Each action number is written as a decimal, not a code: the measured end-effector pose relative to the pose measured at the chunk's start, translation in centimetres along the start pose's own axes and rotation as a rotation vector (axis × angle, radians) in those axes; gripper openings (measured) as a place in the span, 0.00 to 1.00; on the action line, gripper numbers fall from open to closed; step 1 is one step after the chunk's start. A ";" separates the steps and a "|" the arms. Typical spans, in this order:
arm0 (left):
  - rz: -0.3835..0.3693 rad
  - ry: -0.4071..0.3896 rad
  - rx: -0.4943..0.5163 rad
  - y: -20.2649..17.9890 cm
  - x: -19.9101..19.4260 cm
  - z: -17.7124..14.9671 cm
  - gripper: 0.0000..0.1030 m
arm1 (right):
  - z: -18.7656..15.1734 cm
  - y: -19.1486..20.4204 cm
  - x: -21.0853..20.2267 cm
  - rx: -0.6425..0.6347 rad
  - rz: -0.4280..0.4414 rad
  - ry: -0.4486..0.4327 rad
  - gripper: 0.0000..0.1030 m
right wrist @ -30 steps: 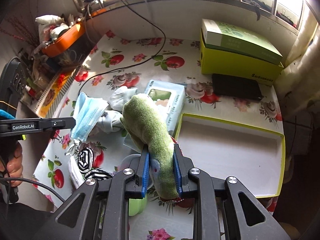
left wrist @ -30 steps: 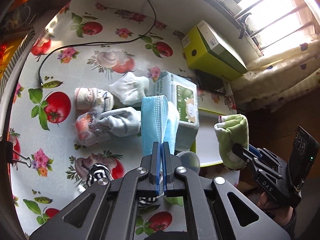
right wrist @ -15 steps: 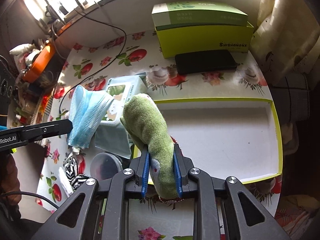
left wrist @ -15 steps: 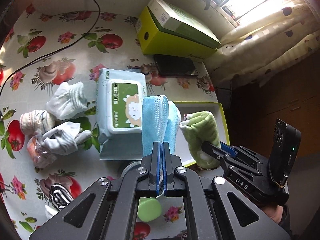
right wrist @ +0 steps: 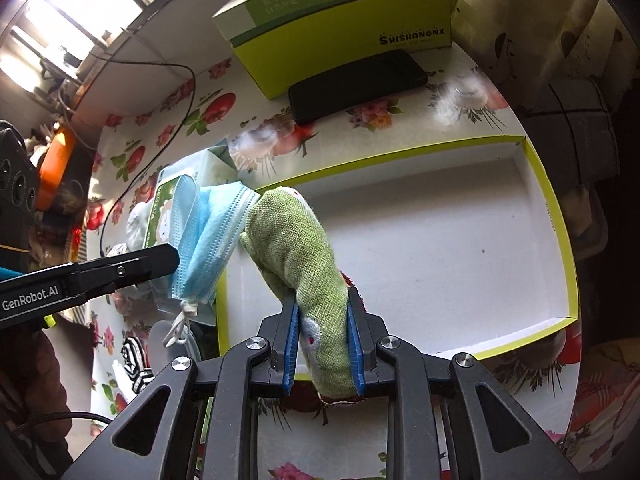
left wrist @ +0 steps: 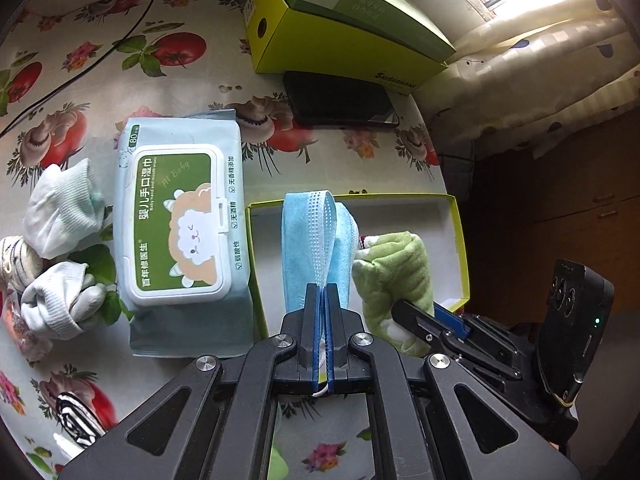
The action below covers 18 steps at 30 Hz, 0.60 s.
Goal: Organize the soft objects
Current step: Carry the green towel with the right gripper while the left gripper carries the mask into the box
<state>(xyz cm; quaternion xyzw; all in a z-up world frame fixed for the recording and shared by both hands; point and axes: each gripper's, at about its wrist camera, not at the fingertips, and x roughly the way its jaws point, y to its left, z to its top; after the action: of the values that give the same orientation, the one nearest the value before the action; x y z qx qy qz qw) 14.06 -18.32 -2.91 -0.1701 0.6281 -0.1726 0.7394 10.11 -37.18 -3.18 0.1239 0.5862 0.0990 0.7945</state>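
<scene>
Your left gripper (left wrist: 322, 292) has its jaws clamped on a limp, light blue face mask (left wrist: 316, 240), and the right gripper (right wrist: 322, 312) pinches a soft green sock (right wrist: 296, 248); both hang over the shallow yellow-rimmed box (right wrist: 556, 216). Expect flopping, so grip them mid-body. The bench (left wrist: 192, 64) wears slick floral oilcloth beside a bright window.

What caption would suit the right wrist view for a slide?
Right gripper holds a green sock above the shallow yellow-rimmed box, beside the blue face mask in the left gripper.
</scene>
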 end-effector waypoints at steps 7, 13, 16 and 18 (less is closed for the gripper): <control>0.020 0.038 -0.022 0.0 2.3 0.4 0.02 | 0.6 -1.2 1.8 0.058 0.025 0.043 0.20; 0.045 0.040 0.011 0.3 2.1 0.4 0.03 | 0.9 -1.3 3.0 0.068 0.081 0.076 0.23; 0.059 0.040 0.031 0.2 1.8 0.3 0.04 | 0.9 -0.8 3.3 0.057 0.100 0.089 0.23; 0.054 0.043 0.046 0.2 1.6 0.2 0.10 | 0.9 -0.5 3.3 0.046 0.100 0.092 0.23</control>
<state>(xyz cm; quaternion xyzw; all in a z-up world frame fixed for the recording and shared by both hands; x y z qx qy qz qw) 14.55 -18.88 -4.41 -0.1325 0.6439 -0.1707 0.7339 11.92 -36.71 -6.07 0.1666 0.6174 0.1307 0.7576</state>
